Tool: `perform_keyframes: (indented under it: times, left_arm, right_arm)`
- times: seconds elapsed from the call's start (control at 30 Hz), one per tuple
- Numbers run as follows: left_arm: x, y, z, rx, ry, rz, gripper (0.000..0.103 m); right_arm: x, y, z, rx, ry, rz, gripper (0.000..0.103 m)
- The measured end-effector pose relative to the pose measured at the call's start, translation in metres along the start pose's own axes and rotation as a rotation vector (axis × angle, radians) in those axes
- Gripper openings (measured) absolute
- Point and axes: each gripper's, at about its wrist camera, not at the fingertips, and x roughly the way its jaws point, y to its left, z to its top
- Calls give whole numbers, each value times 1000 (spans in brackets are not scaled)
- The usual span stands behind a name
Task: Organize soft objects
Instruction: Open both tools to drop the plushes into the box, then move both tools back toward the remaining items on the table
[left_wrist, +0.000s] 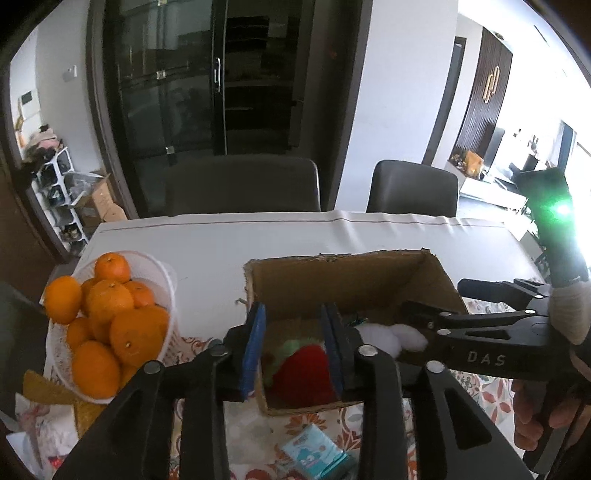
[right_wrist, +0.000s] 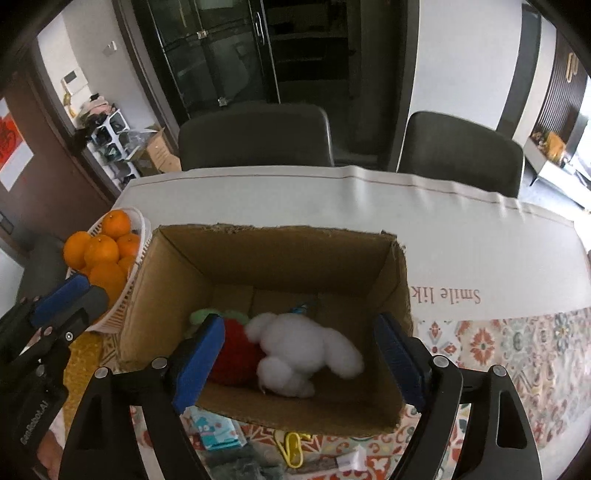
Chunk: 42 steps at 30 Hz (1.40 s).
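Box: the box (right_wrist: 273, 258) is sitting open on the table (right_wrist: 461, 240), beside the orange basket (left_wrist: 162, 277).
Toys: a white plush (right_wrist: 306, 350) and a red plush (right_wrist: 236, 354) are lying touching on the box floor.
My right gripper (right_wrist: 299, 362): I am holding it over the box's near edge, fingers spread wide and empty, both plushes lying between them.
My left gripper (left_wrist: 293, 343): I am hovering it at the box's left end, fingers apart, gripping nothing, the red plush showing between them.
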Motion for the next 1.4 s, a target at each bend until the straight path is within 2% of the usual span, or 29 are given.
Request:
perform_keyframes:
  times: [0.17, 0.27, 0.37, 0.53, 0.83, 1.27, 1.4]
  left_arm:
    - [-16, 4, -10, -5, -11, 34, 51]
    - [-28, 4, -17, -5, -17, 43, 59]
    - [-37, 4, -24, -4, -20, 51, 63]
    - [-48, 9, -39, -7, -2, 64, 64]
    - [-46, 13, -70, -33, 74, 58, 64]
    - [-10, 6, -100, -71, 204, 32, 64]
    - [8, 6, -108, -121, 269, 3, 64]
  right_arm:
    - [-24, 6, -12, -14, -58, -48, 84]
    - [-38, 9, -22, -7, -80, -52, 84]
    - [-48, 12, -32, -7, -91, -45, 84]
    - [-56, 20, -47, -10, -93, -42, 84]
    - [-53, 26, -74, -13, -43, -48, 84]
    - [-14, 7, -109, 36, 85, -32, 84]
    - [3, 1, -117, 50, 133, -23, 84]
